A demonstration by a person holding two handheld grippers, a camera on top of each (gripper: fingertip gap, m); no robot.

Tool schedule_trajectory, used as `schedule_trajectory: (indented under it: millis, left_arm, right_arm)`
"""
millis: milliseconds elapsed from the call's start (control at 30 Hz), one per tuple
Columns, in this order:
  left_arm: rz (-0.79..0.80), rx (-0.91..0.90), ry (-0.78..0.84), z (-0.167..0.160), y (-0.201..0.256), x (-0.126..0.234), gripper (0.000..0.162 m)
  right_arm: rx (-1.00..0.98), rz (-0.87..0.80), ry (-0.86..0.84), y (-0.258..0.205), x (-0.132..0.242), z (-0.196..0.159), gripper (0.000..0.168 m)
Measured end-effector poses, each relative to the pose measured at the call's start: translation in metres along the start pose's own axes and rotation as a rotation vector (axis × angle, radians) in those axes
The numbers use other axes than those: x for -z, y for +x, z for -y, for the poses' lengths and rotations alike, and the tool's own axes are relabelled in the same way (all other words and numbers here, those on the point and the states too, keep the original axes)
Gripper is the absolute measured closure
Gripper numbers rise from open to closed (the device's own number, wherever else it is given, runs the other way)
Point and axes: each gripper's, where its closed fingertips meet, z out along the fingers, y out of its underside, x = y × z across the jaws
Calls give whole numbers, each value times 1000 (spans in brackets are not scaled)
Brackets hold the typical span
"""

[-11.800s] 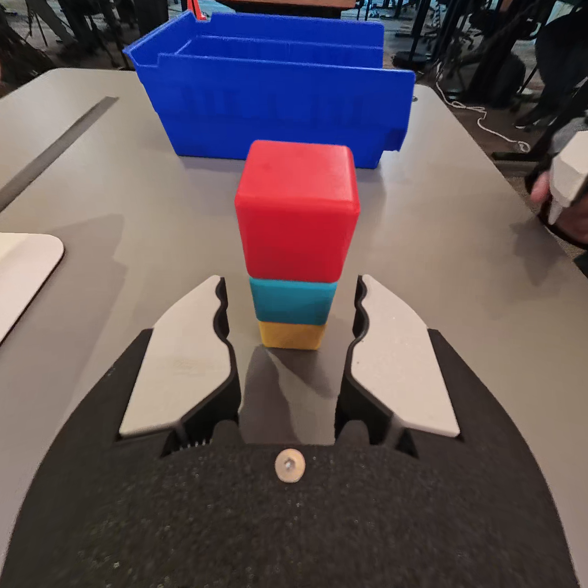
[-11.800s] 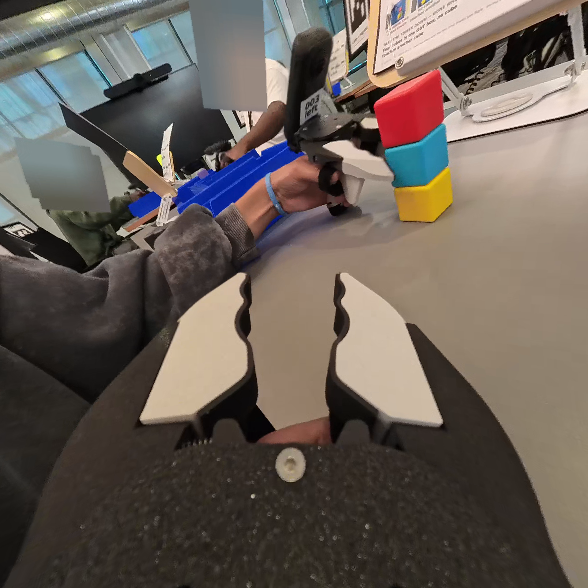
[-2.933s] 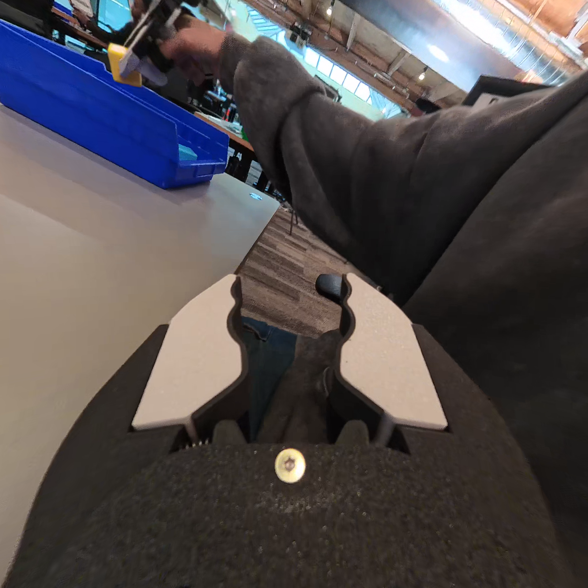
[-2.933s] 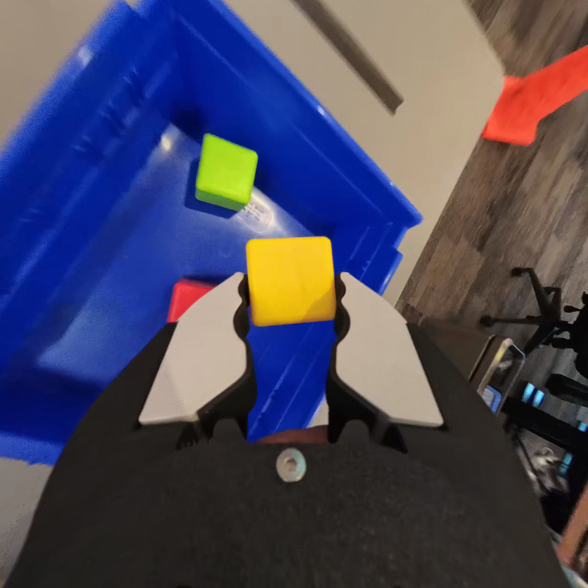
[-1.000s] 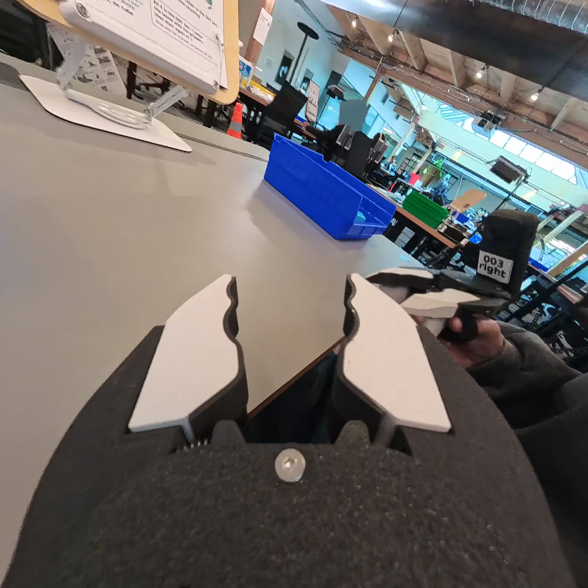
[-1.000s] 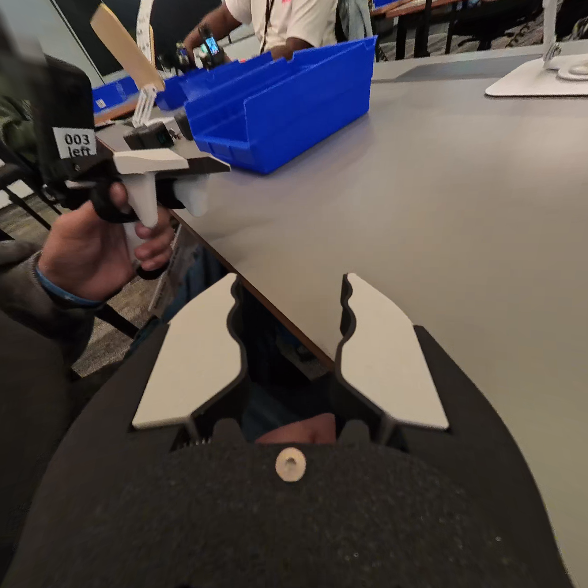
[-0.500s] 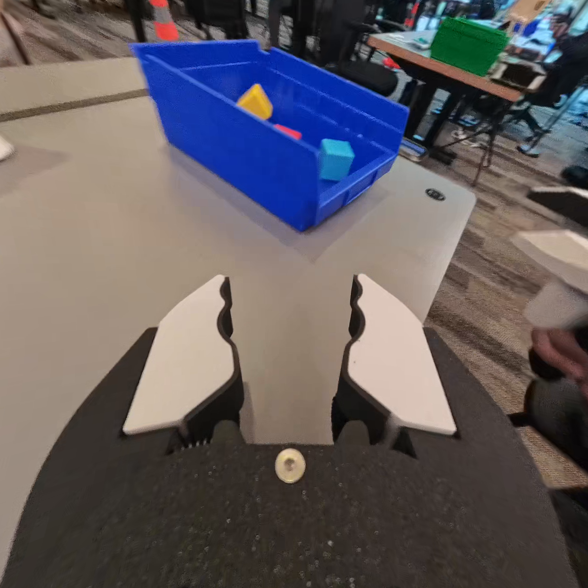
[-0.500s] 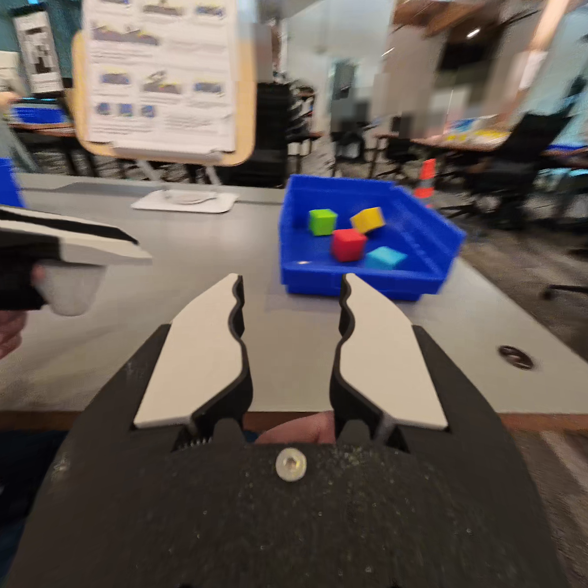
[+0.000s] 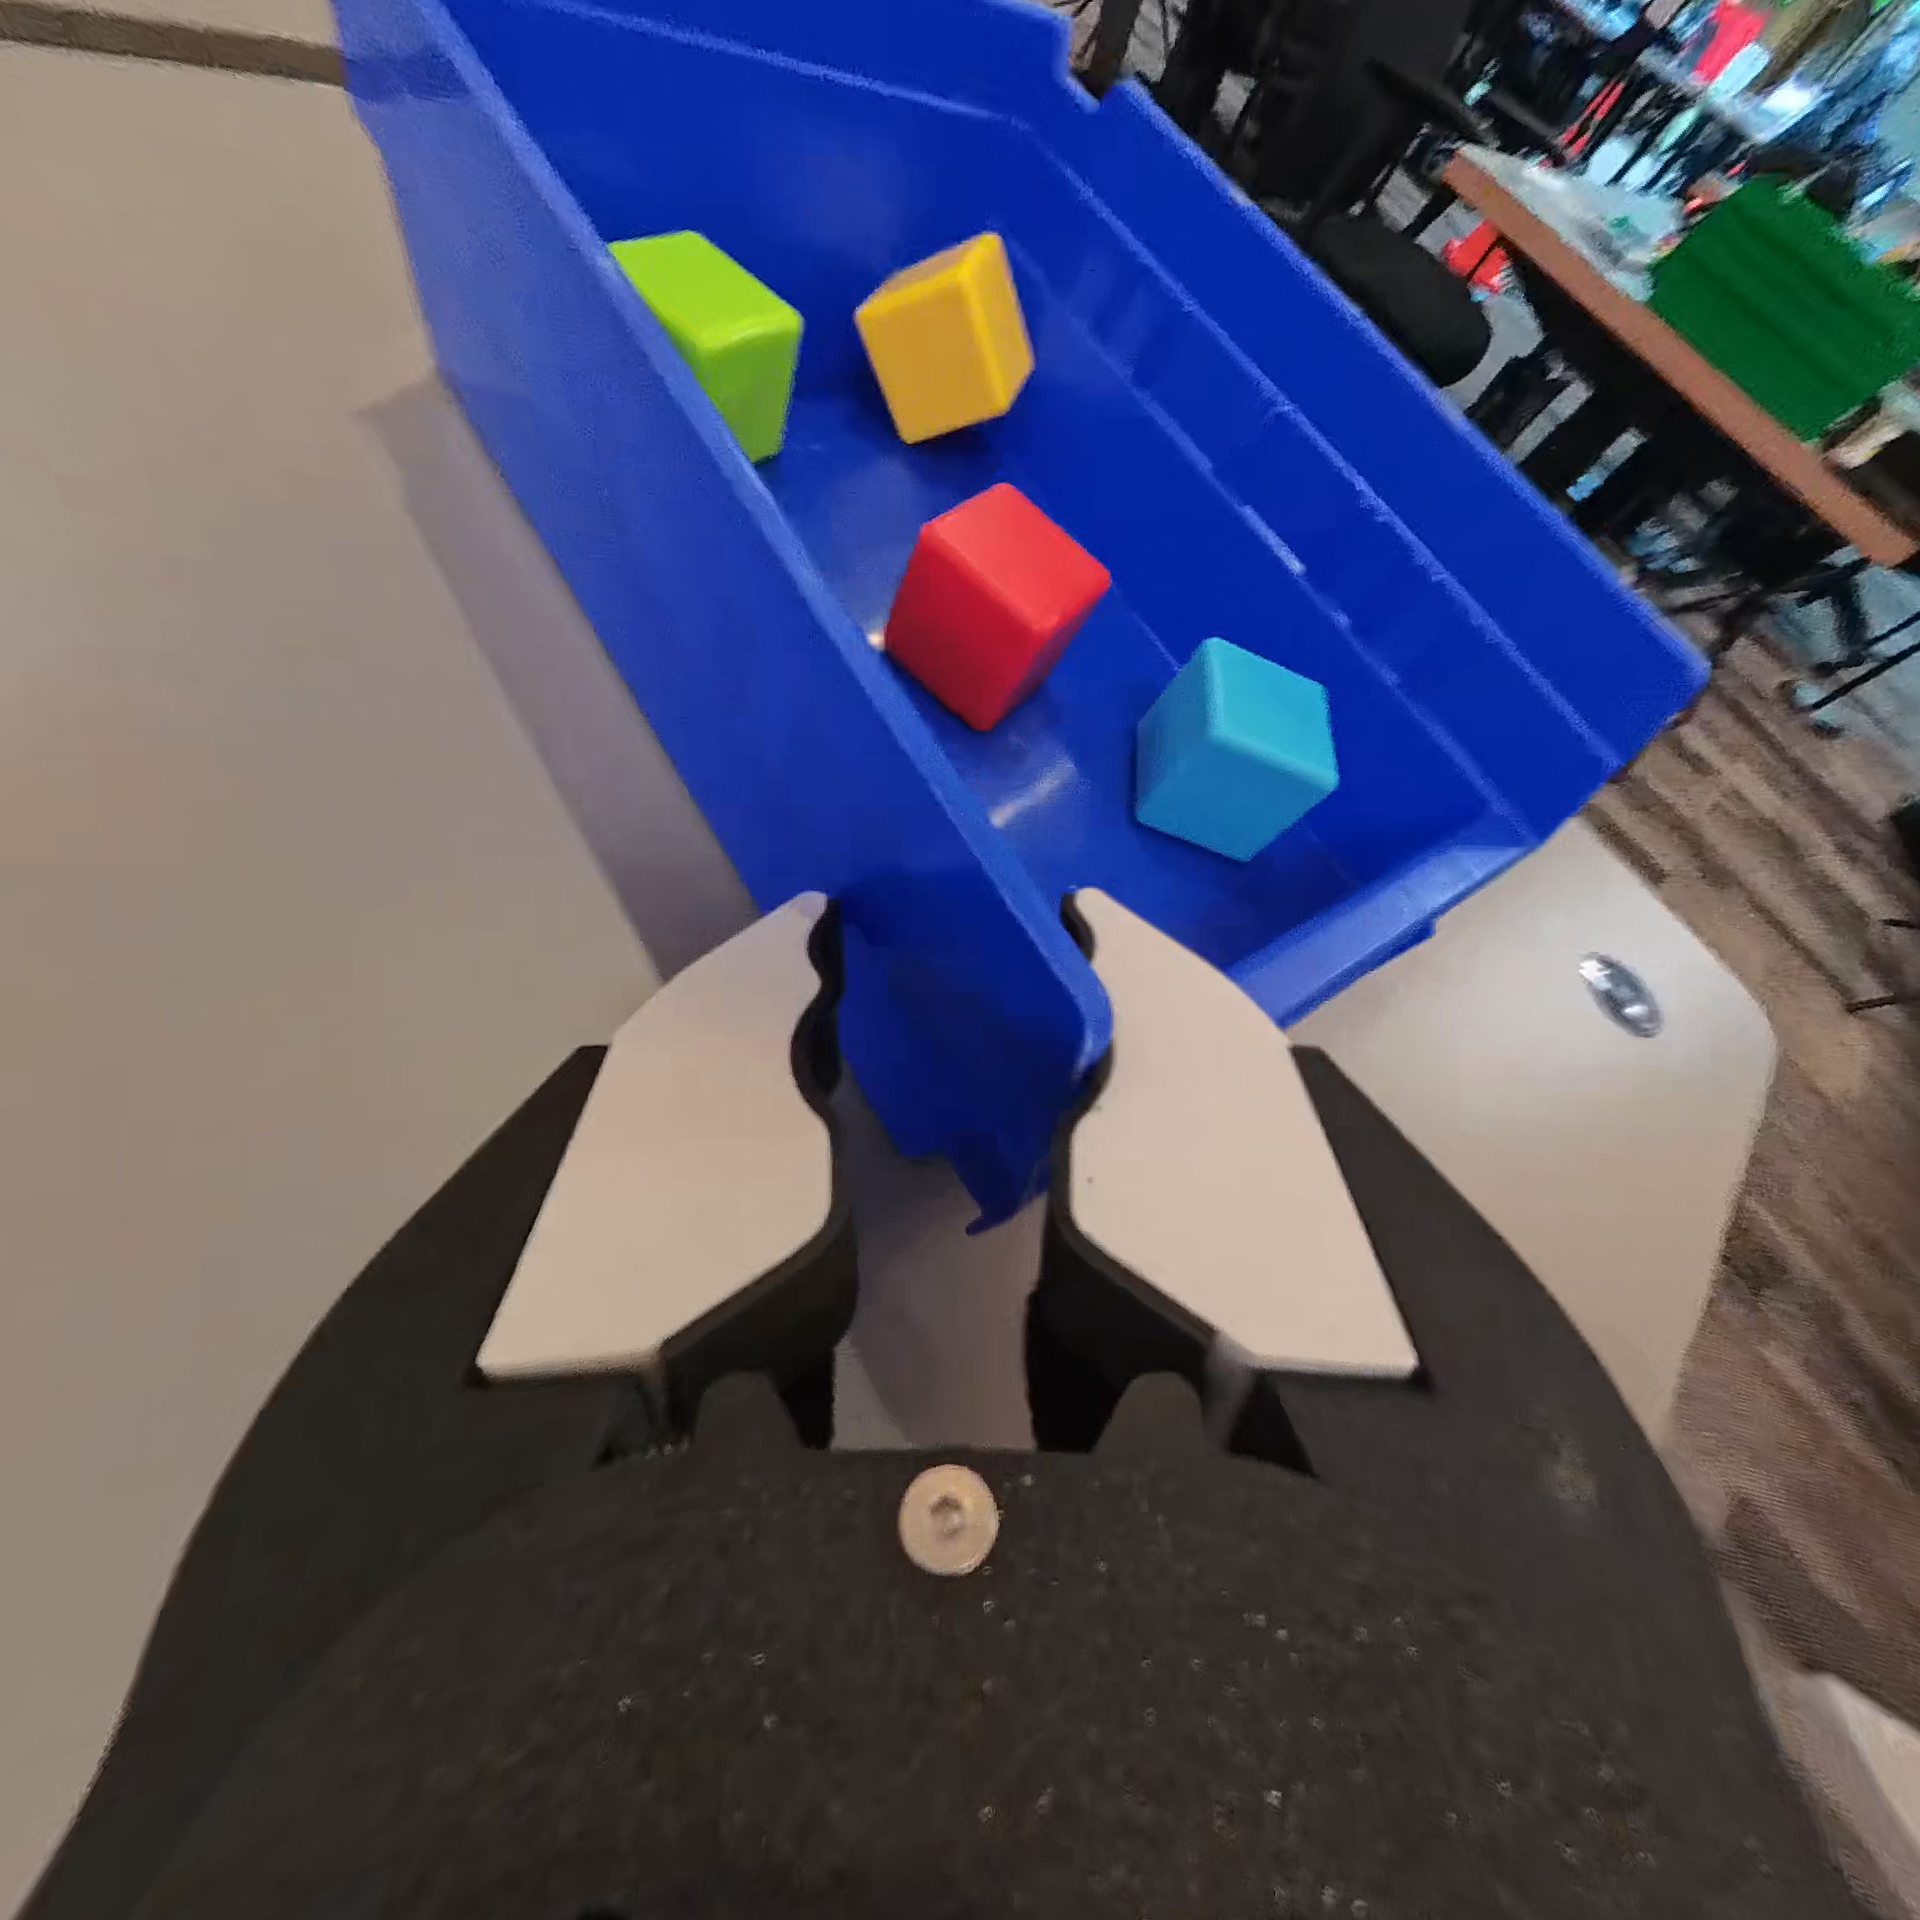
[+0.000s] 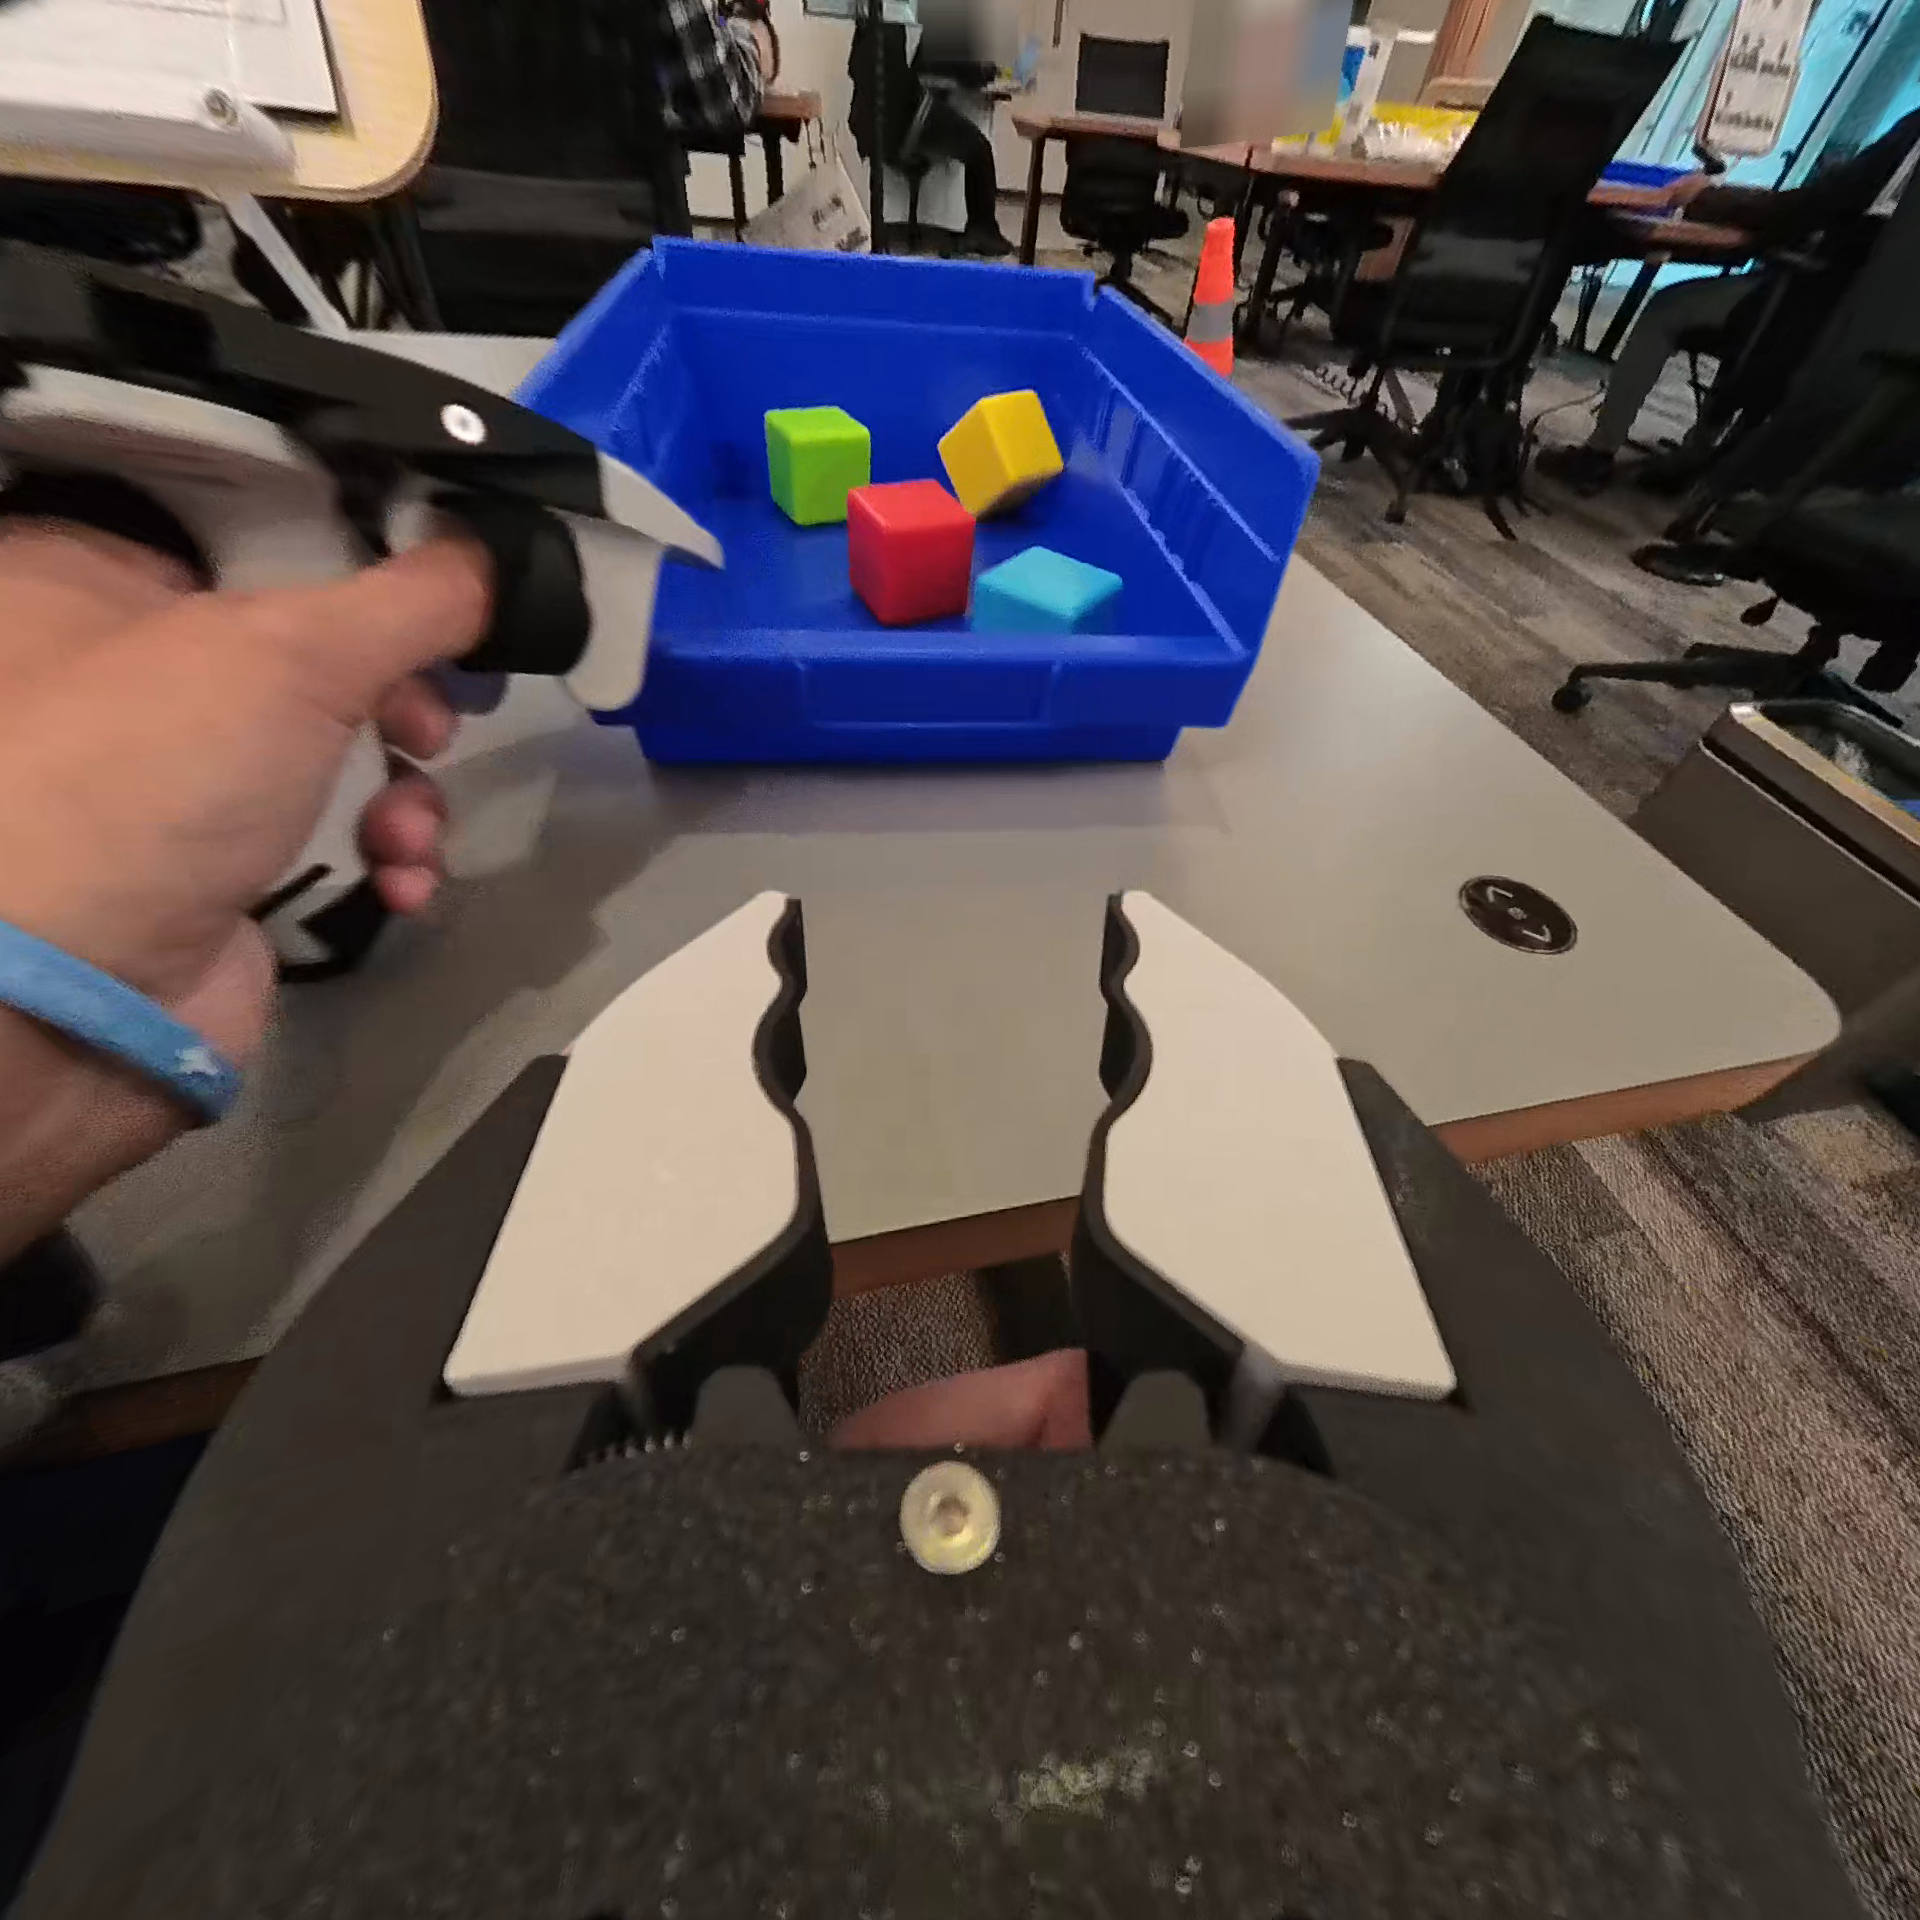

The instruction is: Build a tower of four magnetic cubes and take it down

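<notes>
Four loose cubes lie in a blue bin (image 9: 582, 416): green (image 9: 717, 332), yellow (image 9: 945, 338), red (image 9: 992, 603) and cyan (image 9: 1231, 748). My left gripper (image 9: 948, 914) straddles the bin's near corner, and the wall fills the narrowed gap between the jaws. The right wrist view shows the bin (image 10: 914, 707) flat on the table, with the green (image 10: 816, 462), yellow (image 10: 1000, 449), red (image 10: 909, 551) and cyan (image 10: 1044, 594) cubes inside. It also shows the left gripper (image 10: 649, 603) at the bin's left front corner. My right gripper (image 10: 954, 914) is open and empty over the table's front edge.
The grey table (image 10: 1351, 831) has a round black grommet (image 10: 1517, 914) near its right corner. A hand (image 10: 156, 727) holds the left gripper. A sign board on a stand (image 10: 208, 83) is at the back left. Office chairs and an orange cone (image 10: 1210, 301) stand beyond the table.
My left gripper moved forward to the bin and its jaws narrowed around the corner wall. The right gripper came a little closer to the bin. The tower seen earlier is gone; the cubes lie in the bin.
</notes>
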Motion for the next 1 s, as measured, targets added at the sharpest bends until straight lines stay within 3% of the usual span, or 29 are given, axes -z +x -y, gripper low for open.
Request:
schedule_trajectory:
  millis: [233, 533, 600, 667, 733, 800, 1000]
  left_arm:
    - [87, -16, 2, -11, -36, 49, 144]
    - [44, 29, 25, -41, -36, 109, 146]
    - [41, 16, 32, -47, -32, 118, 145]
    - [49, -5, 49, -53, -27, 125, 144]
    - [71, -24, 63, -57, -25, 132, 144]
    - [90, -37, 74, -58, -29, 139, 145]
    - [255, -138, 151, -49, -58, 175, 155]
  right_arm:
    - [-107, -65, -10, 16, -5, -2, 115]
    - [-129, -55, -23, 7, -24, 0, 119]
    - [-117, -43, -16, 2, -22, 2, 124]
    - [-131, -7, -1, -5, -19, 5, 143]
    - [-146, -25, -8, -6, -17, 4, 147]
    - [-198, -31, -26, -5, -15, 4, 166]
    - [-231, -29, -10, -45, -8, 12, 166]
